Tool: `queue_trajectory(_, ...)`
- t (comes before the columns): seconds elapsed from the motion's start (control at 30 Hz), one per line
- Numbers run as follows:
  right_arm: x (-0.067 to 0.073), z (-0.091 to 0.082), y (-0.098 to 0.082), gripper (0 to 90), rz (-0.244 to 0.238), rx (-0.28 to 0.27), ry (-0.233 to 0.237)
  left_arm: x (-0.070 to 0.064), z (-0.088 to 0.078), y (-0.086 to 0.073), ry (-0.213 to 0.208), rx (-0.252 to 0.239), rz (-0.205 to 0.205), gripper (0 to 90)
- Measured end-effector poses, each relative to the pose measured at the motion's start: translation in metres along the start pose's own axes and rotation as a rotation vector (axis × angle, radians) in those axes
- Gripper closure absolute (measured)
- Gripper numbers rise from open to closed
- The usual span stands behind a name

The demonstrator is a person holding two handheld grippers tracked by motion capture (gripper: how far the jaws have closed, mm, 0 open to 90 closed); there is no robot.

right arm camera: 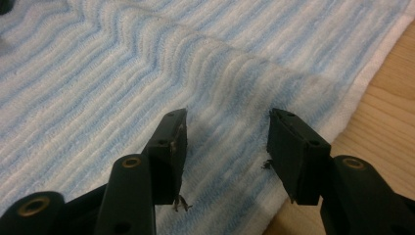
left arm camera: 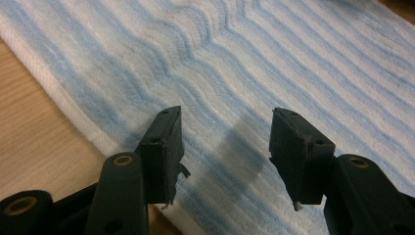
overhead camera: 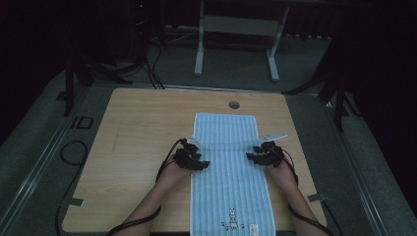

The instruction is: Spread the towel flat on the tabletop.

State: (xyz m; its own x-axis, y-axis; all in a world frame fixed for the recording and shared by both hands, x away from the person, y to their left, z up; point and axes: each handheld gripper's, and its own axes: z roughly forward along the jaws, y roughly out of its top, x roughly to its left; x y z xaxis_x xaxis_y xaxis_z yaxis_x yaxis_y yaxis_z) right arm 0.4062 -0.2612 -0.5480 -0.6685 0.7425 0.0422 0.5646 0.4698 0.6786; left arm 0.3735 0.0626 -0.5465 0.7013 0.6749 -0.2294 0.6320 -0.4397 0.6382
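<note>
folding step on the striped towel (overhead camera: 227, 162): left tongs (overhead camera: 200, 163) and right tongs (overhead camera: 252, 156) apart over its side edges, gripping nothing; next, pinching both edges.

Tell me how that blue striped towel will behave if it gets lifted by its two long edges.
The towel will probably sag between the lift points: it is soft terry, already rippled by a crease across its middle. It looks light, thin and flat on the table. The looped pile should grip rather than slip.

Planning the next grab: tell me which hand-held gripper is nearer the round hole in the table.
Right. The right hand-held gripper sits just right of and below the hole; the left hand-held gripper lies lower, farther off.
</note>
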Motion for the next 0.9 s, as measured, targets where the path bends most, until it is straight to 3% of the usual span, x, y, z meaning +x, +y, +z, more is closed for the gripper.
queue_trajectory(0.13, 0.004, -0.005, -0.006, 47.4, -0.014, -0.003, 0.004, -0.004, -0.003, -0.007, -0.022, -0.010, -0.001, 46.1)
queue_trajectory(0.4, 0.014, -0.020, -0.025, 46.6, -0.046, -0.011, 0.008, -0.021, -0.006, -0.013, -0.047, 0.020, 0.049, 44.3)
queue_trajectory(0.47, 0.015, -0.024, -0.025, 47.0, -0.046, -0.006, 0.006, -0.023, -0.009, -0.012, -0.053, 0.013, 0.051, 42.5)
queue_trajectory(0.63, 0.019, -0.034, -0.023, 49.0, -0.018, -0.056, 0.041, -0.025, -0.009, -0.010, -0.066, -0.010, 0.069, 41.8)
queue_trajectory(0.7, 0.020, -0.026, -0.019, 45.4, -0.033, -0.022, 0.017, -0.023, -0.001, -0.009, -0.041, 0.008, 0.054, 39.5)
queue_trajectory(0.8, 0.019, -0.023, -0.018, 44.2, -0.032, -0.020, 0.009, -0.022, 0.001, -0.008, -0.043, 0.001, 0.049, 37.7)
queue_trajectory(0.83, 0.012, -0.010, -0.013, 42.5, -0.006, -0.006, -0.018, -0.020, 0.007, -0.002, -0.025, -0.009, 0.049, 37.7)
queue_trajectory(0.9, 0.010, -0.007, -0.011, 42.4, -0.003, -0.012, -0.022, -0.018, 0.008, 0.001, -0.018, -0.008, 0.047, 37.7)
